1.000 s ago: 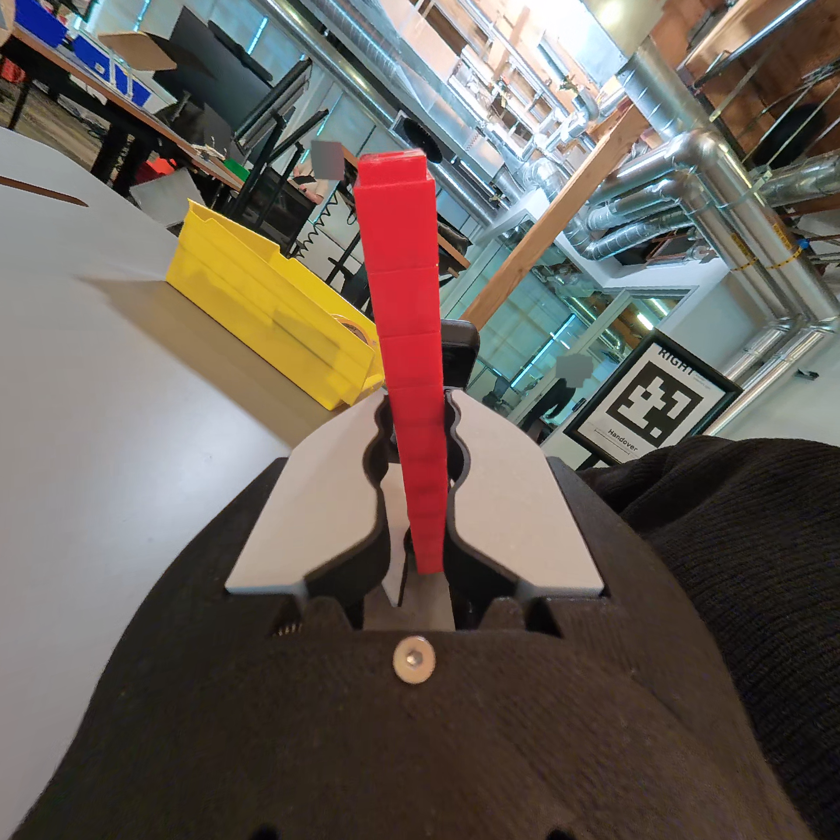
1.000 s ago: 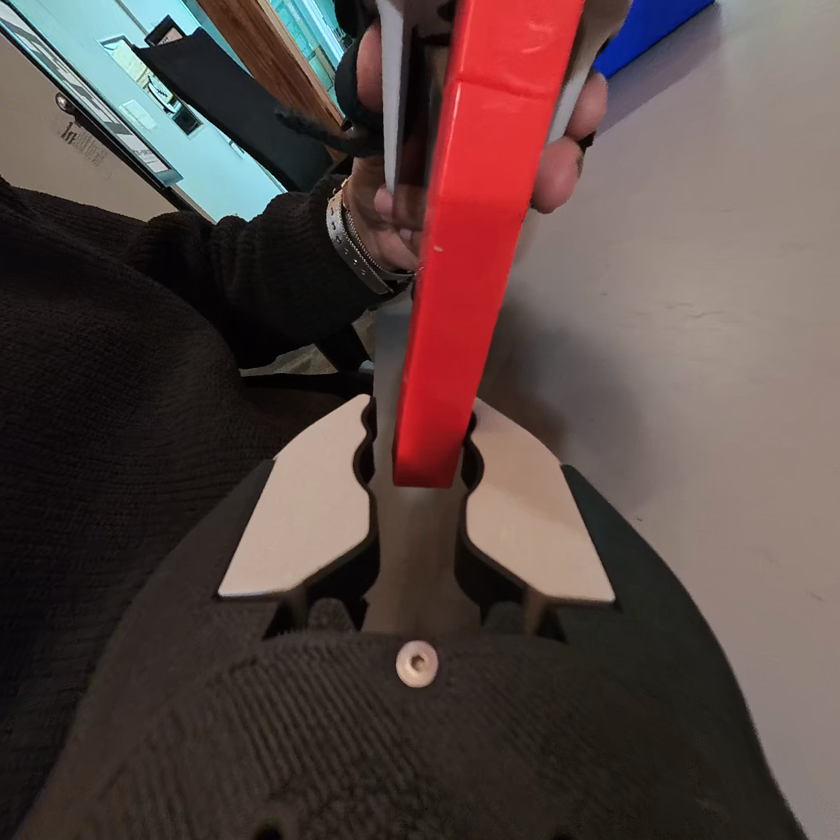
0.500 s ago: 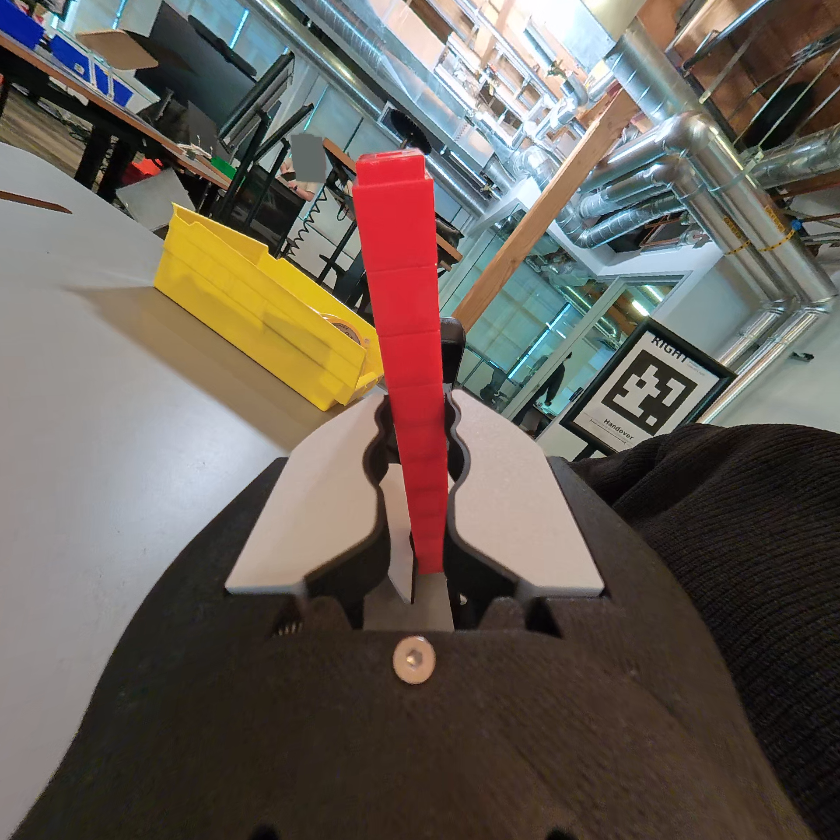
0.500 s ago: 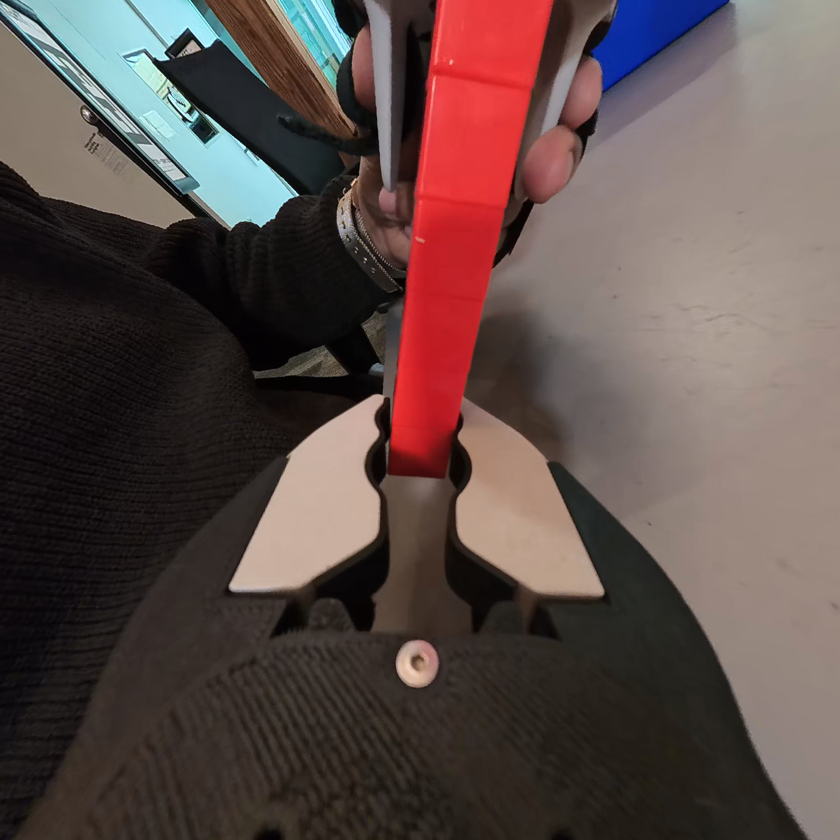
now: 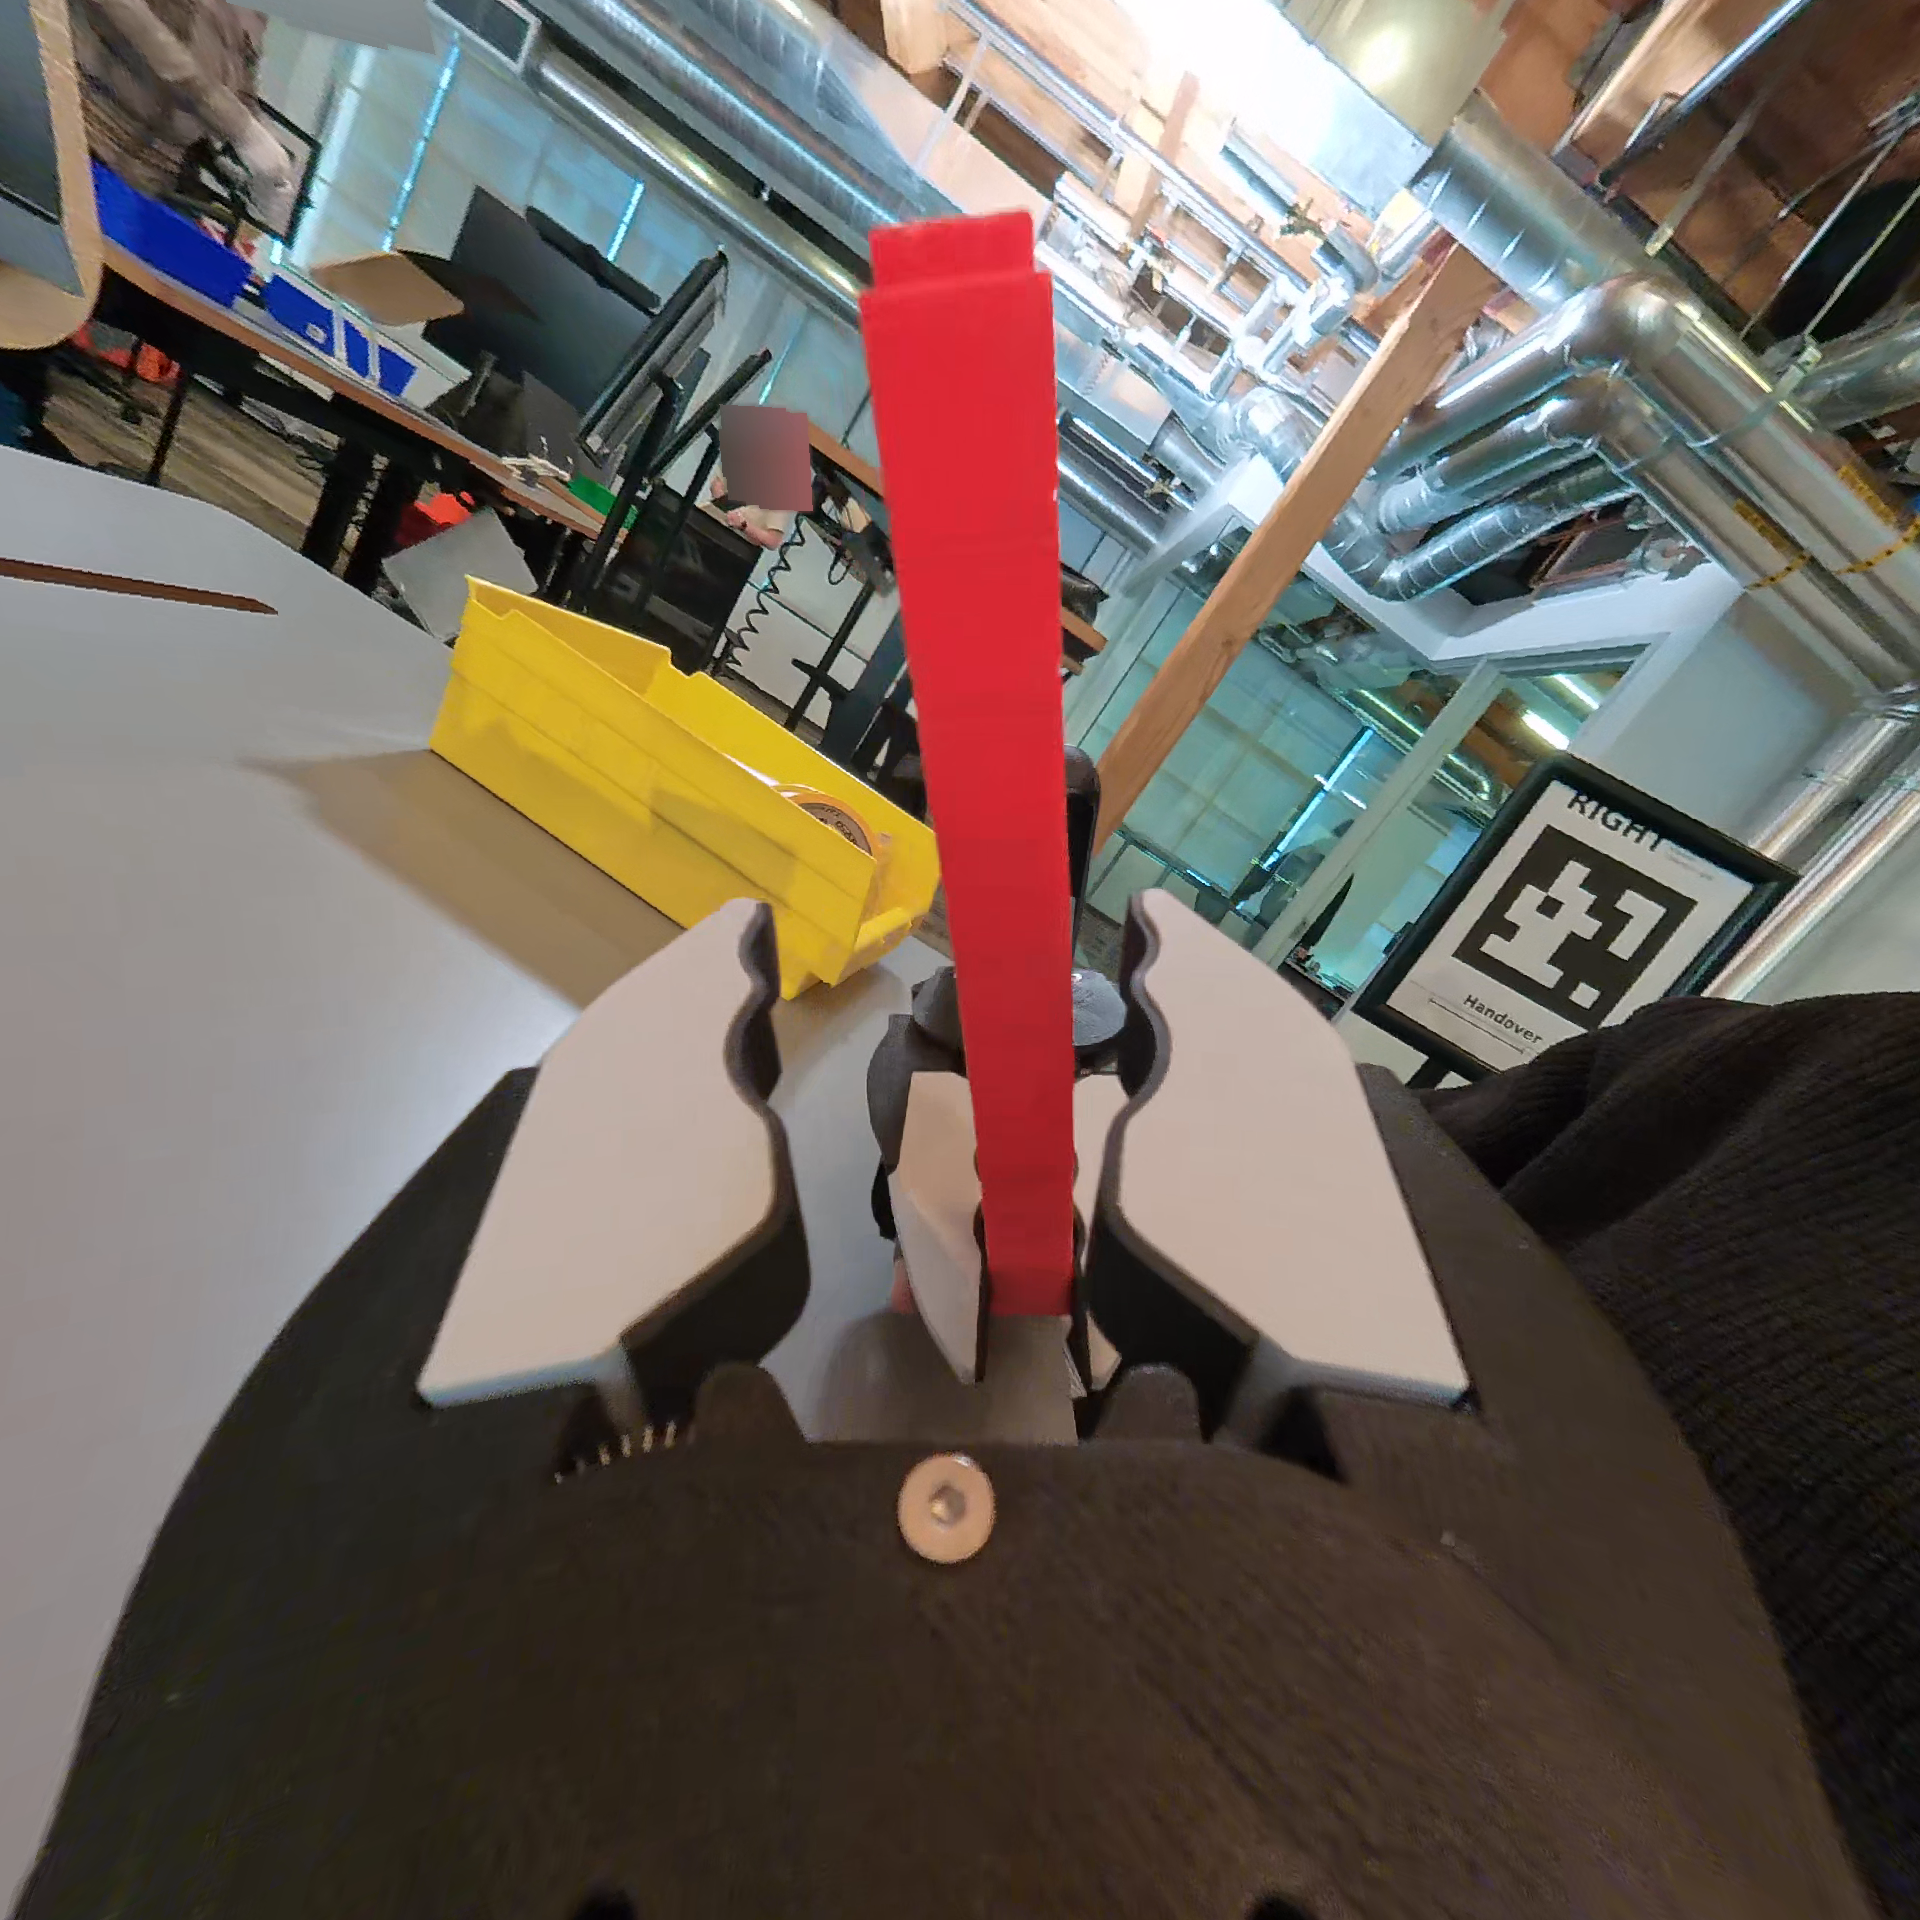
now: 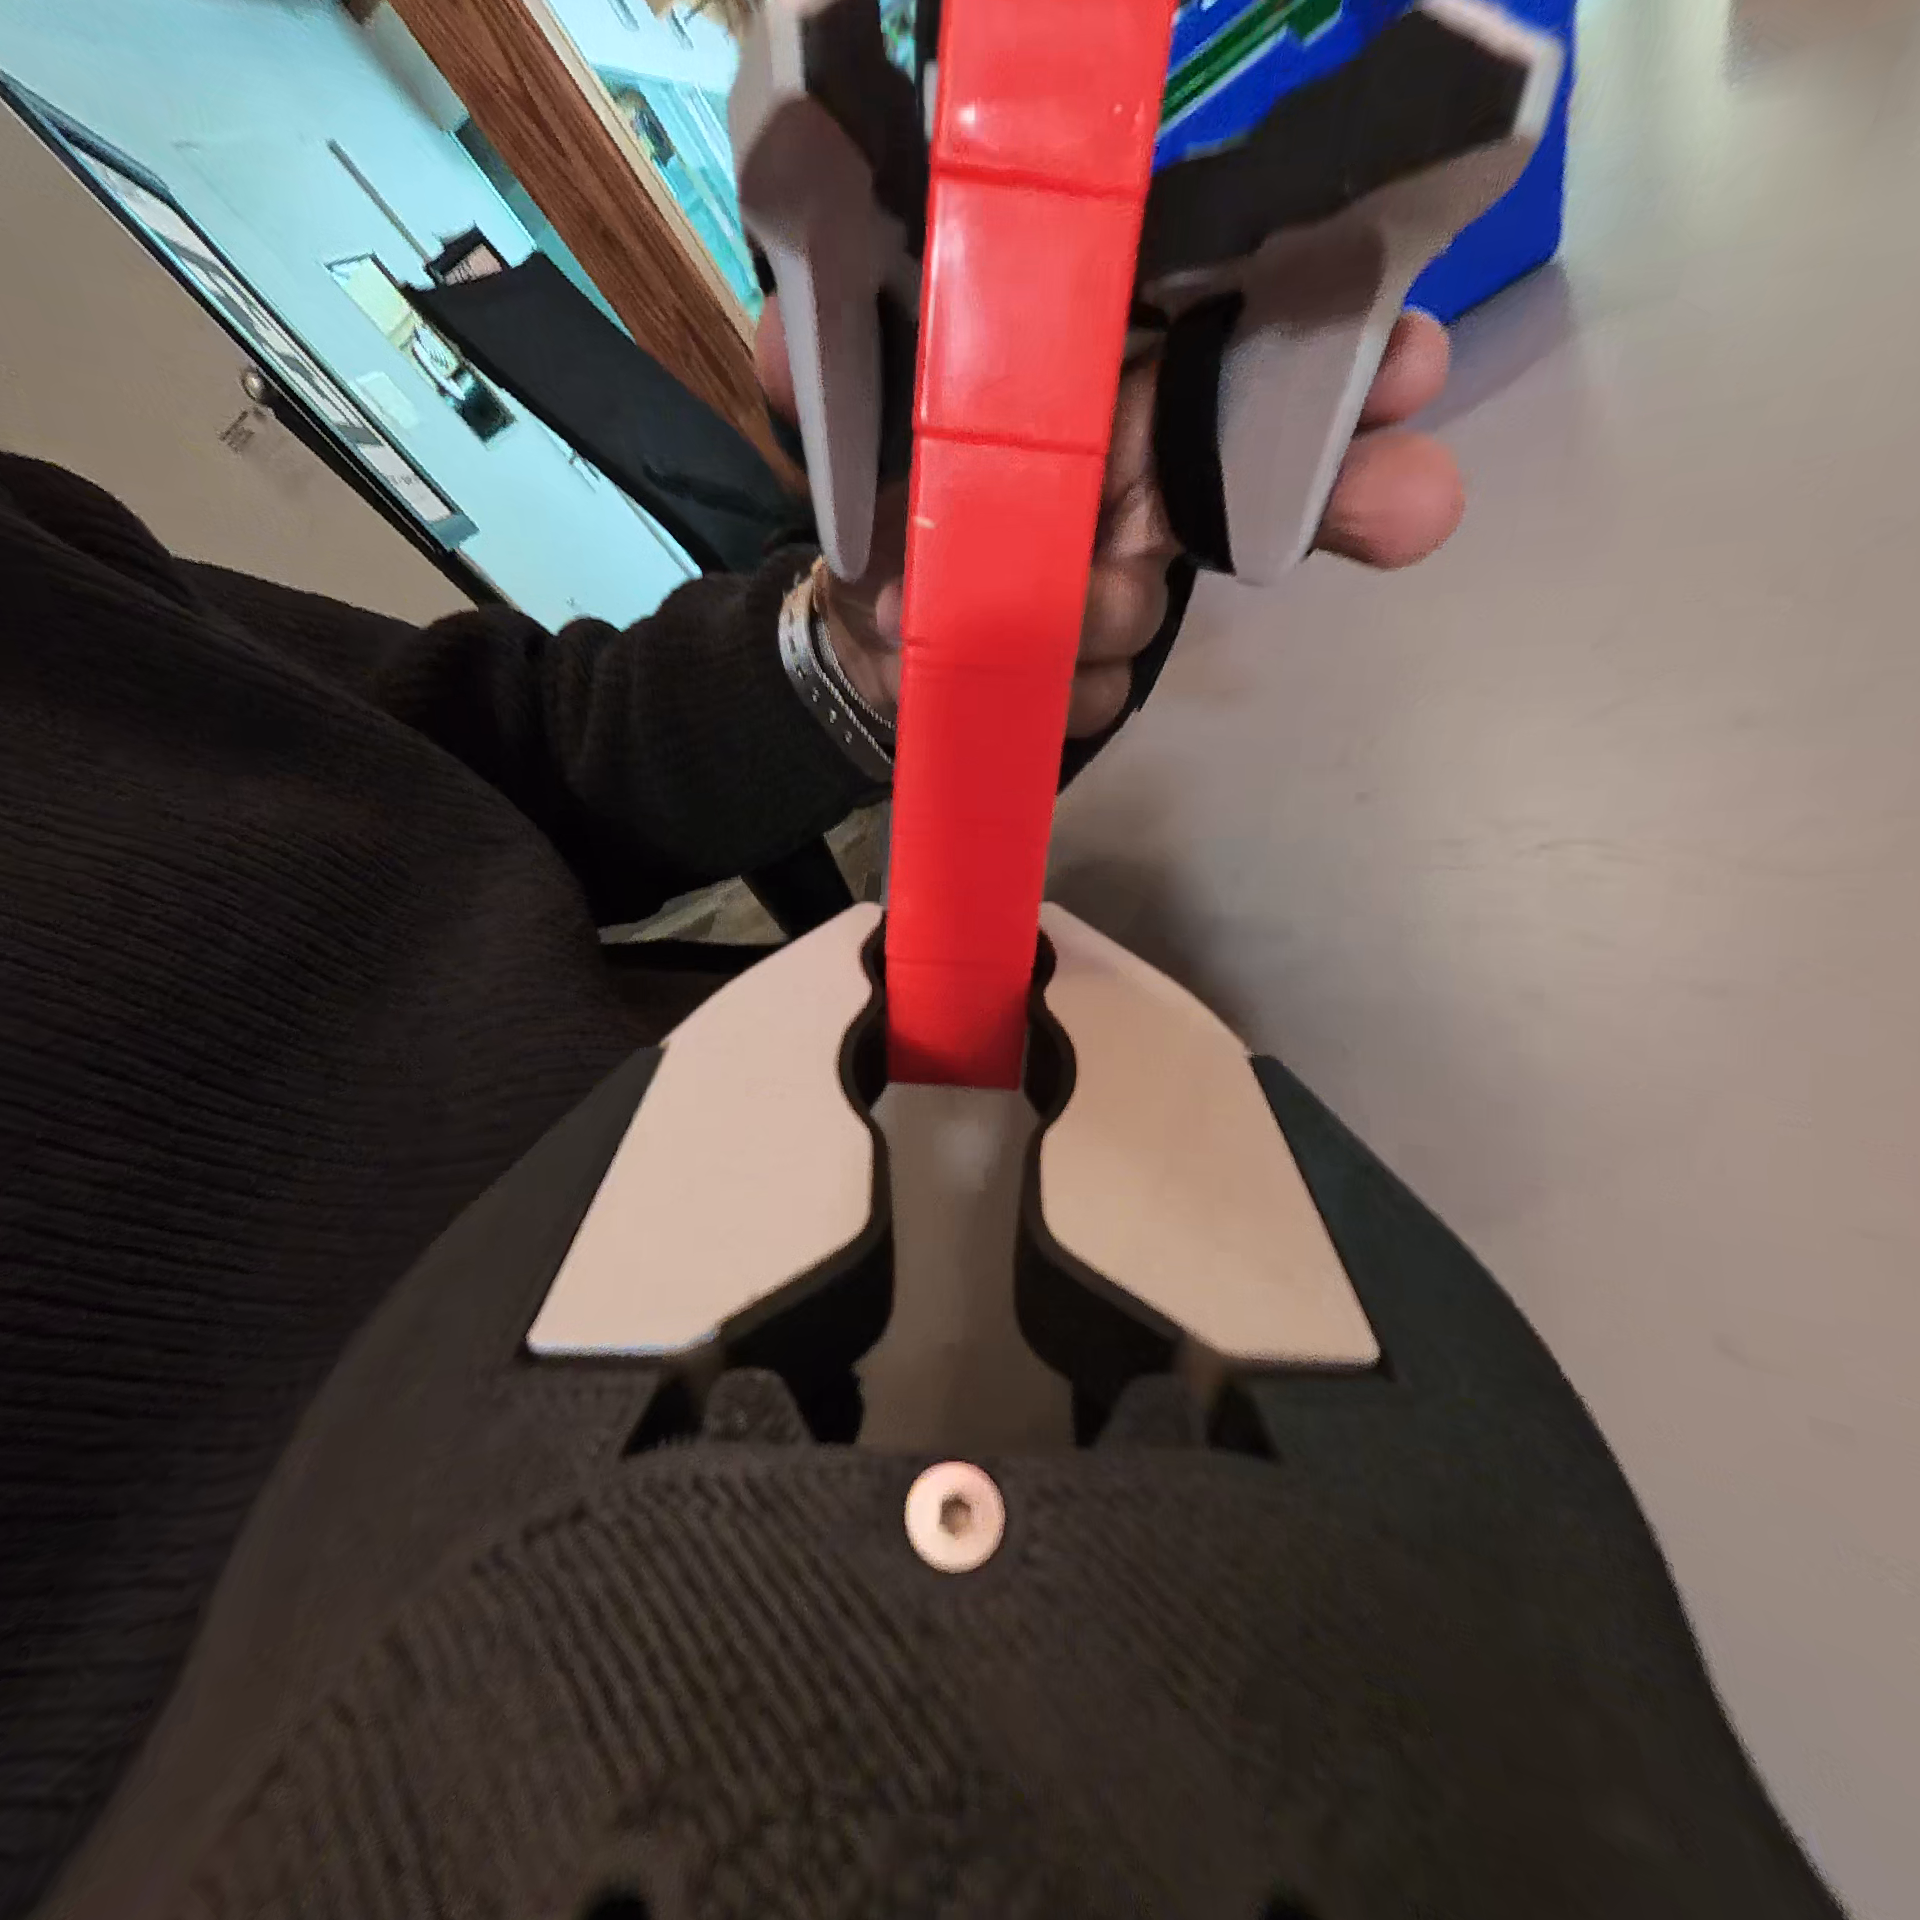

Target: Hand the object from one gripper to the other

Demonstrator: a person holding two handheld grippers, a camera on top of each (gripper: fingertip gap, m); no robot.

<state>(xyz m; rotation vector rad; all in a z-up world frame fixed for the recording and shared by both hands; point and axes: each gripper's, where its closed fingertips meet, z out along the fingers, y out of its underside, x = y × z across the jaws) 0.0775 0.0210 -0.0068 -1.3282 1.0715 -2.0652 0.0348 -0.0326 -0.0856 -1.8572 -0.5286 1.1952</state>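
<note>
The object is a long red bar of stacked blocks (image 5: 977,727). In the left wrist view my left gripper (image 5: 948,914) is open, its jaws wide on either side of the bar and clear of it. A grey finger (image 5: 935,1226) of the right gripper grips the bar's near end. In the right wrist view my right gripper (image 6: 956,920) is shut on the bar's lower end (image 6: 1008,520). The open left gripper (image 6: 1049,561) shows farther up, astride the bar, held by a hand (image 6: 1392,499).
A yellow bin (image 5: 644,748) with a tape roll sits on the grey table (image 5: 208,1039). A framed black-and-white marker sign (image 5: 1558,935) stands at the right. A blue bin (image 6: 1496,208) lies beyond the left gripper. A black sleeve (image 5: 1714,1247) fills the right side. Spacing between my two grippers at the tips: around 10 centimeters.
My right gripper closed on the bar's end. My left gripper then opened and let go of the bar, which stays upright in the right gripper.
</note>
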